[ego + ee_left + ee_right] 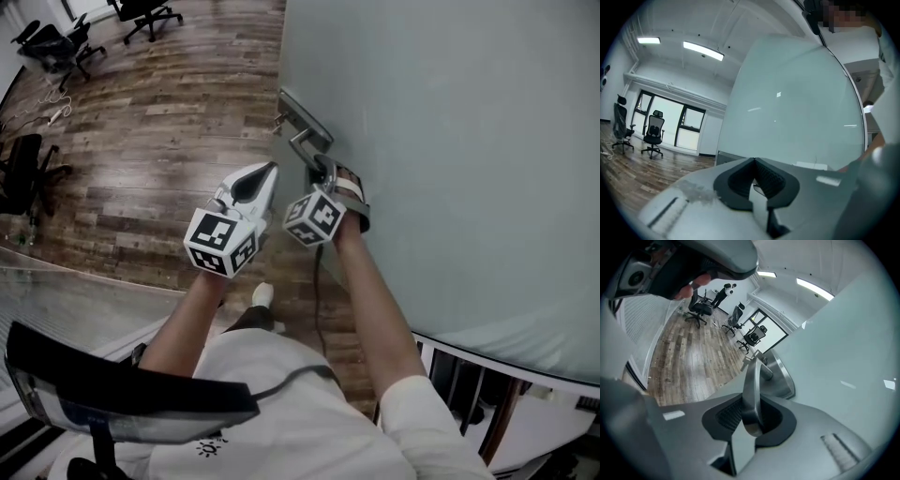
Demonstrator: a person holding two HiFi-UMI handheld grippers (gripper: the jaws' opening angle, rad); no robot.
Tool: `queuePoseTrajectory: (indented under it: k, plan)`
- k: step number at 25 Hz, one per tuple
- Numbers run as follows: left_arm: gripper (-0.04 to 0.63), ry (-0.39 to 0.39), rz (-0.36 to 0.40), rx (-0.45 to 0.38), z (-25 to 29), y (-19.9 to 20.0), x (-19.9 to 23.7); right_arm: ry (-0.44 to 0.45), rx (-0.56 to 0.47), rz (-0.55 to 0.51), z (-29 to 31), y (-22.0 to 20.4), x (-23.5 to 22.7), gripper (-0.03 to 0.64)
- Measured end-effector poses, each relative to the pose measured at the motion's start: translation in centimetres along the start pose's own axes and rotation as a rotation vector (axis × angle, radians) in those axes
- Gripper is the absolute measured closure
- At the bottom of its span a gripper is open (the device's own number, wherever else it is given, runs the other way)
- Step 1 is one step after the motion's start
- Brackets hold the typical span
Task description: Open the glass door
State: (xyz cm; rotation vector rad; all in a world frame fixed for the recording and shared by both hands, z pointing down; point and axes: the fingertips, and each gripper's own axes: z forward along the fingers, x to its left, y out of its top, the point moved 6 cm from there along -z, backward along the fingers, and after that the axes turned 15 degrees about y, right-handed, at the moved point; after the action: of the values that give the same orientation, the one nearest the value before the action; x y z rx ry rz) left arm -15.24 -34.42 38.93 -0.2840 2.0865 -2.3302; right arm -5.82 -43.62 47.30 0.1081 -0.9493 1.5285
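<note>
Fingers (725, 414) of right gripper (752, 404) clamp glass door handle (751, 376); left gripper (753, 162) closed (fingers (771, 180) touching).

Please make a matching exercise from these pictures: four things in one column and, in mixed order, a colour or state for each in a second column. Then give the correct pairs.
1. left gripper
2. right gripper
3. glass door
4. floor

A. brown wooden planks
B. jaws shut on the door handle
C. pale and frosted
D. jaws together, nothing between them

Pairs: 1-D, 2-B, 3-C, 4-A
</note>
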Motion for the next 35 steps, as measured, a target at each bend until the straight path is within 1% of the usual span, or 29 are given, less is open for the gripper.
queuePoseTrajectory:
  k: [3,7,13,20,27,31,35]
  plan:
    - [0.594,-0.032,-0.009,0.006,2.0,-0.2,0.2,-0.017,0.019,0.023,1.0,-0.9,-1.8,0.545]
    - [0.594,-0.055,-0.016,0.013,4.3,-0.4,1.0,-0.039,0.049,0.056,2.3,-2.0,-4.3,0.546]
    - [0.594,-0.1,-0.011,0.037,8.9,-0.3,-0.3,-0.063,0.09,0.115,4.1,-5.2,-9.4,0.546]
    - [0.594,-0.136,-0.006,0.033,13.9,-0.1,-2.8,-0.109,0.14,0.163,5.8,-8.7,-14.1,0.549]
    - [0.594,-0.162,-0.003,0.05,19.6,0.1,-5.9,-0.148,0.183,0.208,7.3,-12.3,-18.5,0.549]
    - [0.594,-0.197,0.002,0.055,22.2,0.4,-7.6,-0.176,0.207,0.234,7.4,-13.8,-20.4,0.549]
    - [0.594,-0.229,0.003,0.051,25.2,0.7,-9.6,-0.183,0.228,0.268,7.8,-15.9,-22.6,0.549]
